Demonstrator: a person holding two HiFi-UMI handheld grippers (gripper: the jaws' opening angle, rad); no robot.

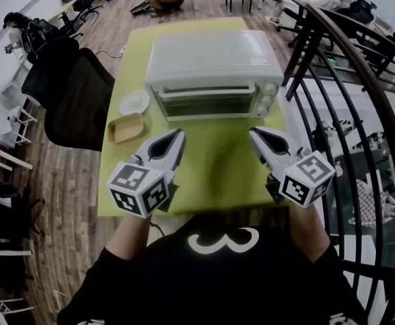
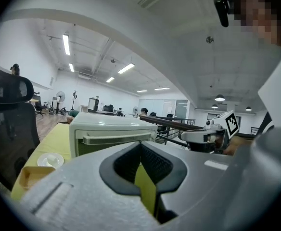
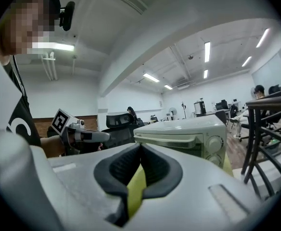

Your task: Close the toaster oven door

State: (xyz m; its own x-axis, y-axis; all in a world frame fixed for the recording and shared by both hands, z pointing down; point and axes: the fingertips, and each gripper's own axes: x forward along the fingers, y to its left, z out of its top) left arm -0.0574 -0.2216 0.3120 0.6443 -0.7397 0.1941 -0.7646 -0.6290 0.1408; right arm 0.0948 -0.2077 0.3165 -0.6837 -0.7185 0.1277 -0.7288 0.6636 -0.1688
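Observation:
A pale green toaster oven (image 1: 214,73) stands at the back of the yellow-green table (image 1: 218,158), its glass door upright against the front and its handle bar (image 1: 207,90) across the top. It also shows in the left gripper view (image 2: 109,131) and the right gripper view (image 3: 188,134). My left gripper (image 1: 178,135) hovers near the table's front edge, left of centre, jaws shut with nothing between them. My right gripper (image 1: 255,135) mirrors it on the right, also shut and empty. Both stand well back from the oven.
A white plate (image 1: 134,102) and a tan tray (image 1: 126,128) lie left of the oven. A black office chair (image 1: 76,97) stands to the table's left. A dark metal railing (image 1: 360,80) curves along the right. People sit at the room's far end.

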